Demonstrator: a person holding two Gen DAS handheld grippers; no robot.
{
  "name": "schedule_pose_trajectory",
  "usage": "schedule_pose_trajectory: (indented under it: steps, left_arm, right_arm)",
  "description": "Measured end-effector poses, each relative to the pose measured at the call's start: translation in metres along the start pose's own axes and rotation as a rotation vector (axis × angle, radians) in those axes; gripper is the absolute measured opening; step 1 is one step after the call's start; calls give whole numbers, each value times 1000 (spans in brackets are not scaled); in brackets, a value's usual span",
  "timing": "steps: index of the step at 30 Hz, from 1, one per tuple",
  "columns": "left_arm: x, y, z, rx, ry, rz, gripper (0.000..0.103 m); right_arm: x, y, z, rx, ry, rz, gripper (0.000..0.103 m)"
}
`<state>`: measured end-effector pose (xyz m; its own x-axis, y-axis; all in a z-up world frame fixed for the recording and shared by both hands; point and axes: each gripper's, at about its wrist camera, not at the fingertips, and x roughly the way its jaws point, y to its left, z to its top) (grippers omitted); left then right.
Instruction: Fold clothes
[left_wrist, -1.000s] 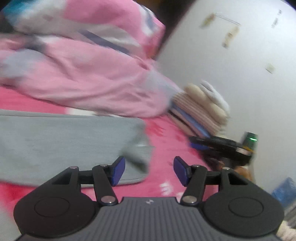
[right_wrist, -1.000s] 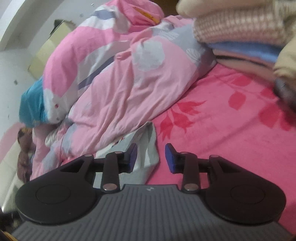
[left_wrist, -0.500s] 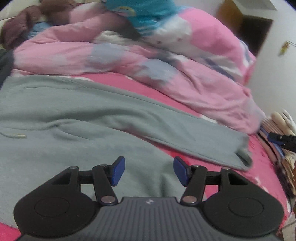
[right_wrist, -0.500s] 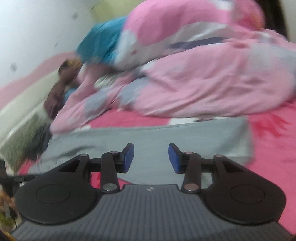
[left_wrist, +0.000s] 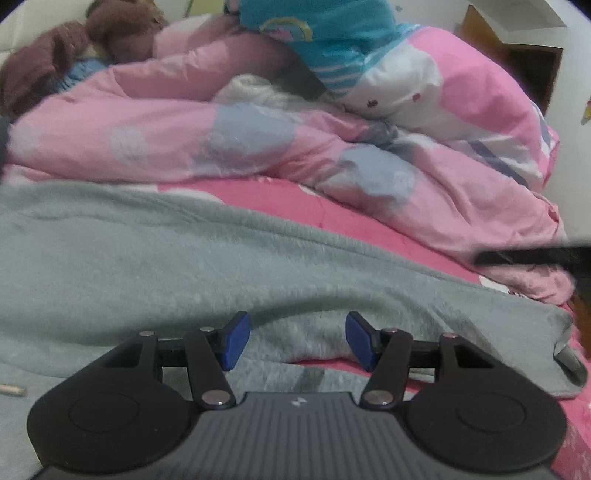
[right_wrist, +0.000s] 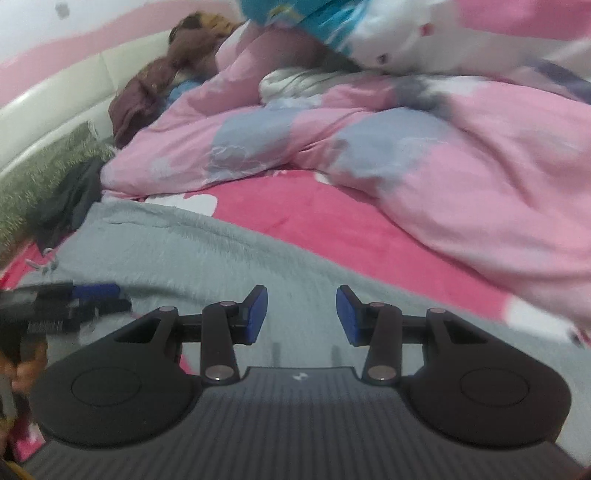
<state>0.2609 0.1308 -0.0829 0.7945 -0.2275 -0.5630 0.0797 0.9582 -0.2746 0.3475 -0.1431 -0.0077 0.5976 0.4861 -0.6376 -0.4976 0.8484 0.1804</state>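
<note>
A grey fleece garment (left_wrist: 184, 266) lies spread flat across the pink bed sheet (left_wrist: 295, 199). My left gripper (left_wrist: 295, 332) hovers over its near fold, open, with nothing between the blue pads. In the right wrist view the same grey garment (right_wrist: 184, 258) fills the foreground. My right gripper (right_wrist: 301, 310) stands open just above it, holding nothing. Each view catches the other tool: the left gripper (right_wrist: 74, 299) at the left edge, the right gripper (left_wrist: 535, 256) as a dark blur at the right edge.
A bunched pink and white quilt (left_wrist: 258, 140) lies along the far side of the bed. A brown garment (right_wrist: 155, 85) and dark clothing (right_wrist: 70, 206) are heaped by the cream headboard (right_wrist: 55, 110). A drawstring end (left_wrist: 11, 389) lies at the left.
Both views swung away from the folded stack and the wall onto the grey garment, which now fills the foreground. The right jaws stand a little wider than a second ago.
</note>
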Motion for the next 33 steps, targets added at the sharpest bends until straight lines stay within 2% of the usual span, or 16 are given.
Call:
schedule_pose_trajectory:
  steps: [4,6,8,10,12,15,18,20,25,28,31,33]
  left_arm:
    - [7,9,-15,17,6,-32,56]
    - [4,15,-16,33,21,-33,54]
    - [-5,24,-12,43,-9,-21,55]
    - [-10,37,-9,18,-33,14,55]
    - [-7,51,-7,-39,-19,22,55]
    - [-4,64,-4,-95,-25,14,53]
    - [-2,72,-1,-117,-49,30,53]
    - [1,79,1,-133,-51,31,53]
    - [11,99,7,-220,-45,-13,53]
    - [12,104,8,-247,-46,-34,53]
    - [9,111,10,-287,-57,-63,53]
    - [4,121,11,-344,-82,-97,53]
  right_arm:
    - [66,20,30,-55,41,16,41]
    - [75,35,32,-97,33,37,41]
    - [78,52,31,-144,18,66,41]
    - [65,71,19,-229,-18,97,41]
    - [45,88,-1,-343,-45,125,39]
    - [28,114,-36,-538,-30,127,37]
    - [35,134,-58,-706,18,69,29]
    - [46,146,-66,-809,31,61,25]
    - [69,171,-82,-1068,52,41,23]
    - [80,181,-85,-1182,46,16,22]
    - [90,184,-81,-1182,49,25,22]
    - [94,183,-73,-1123,59,37,10]
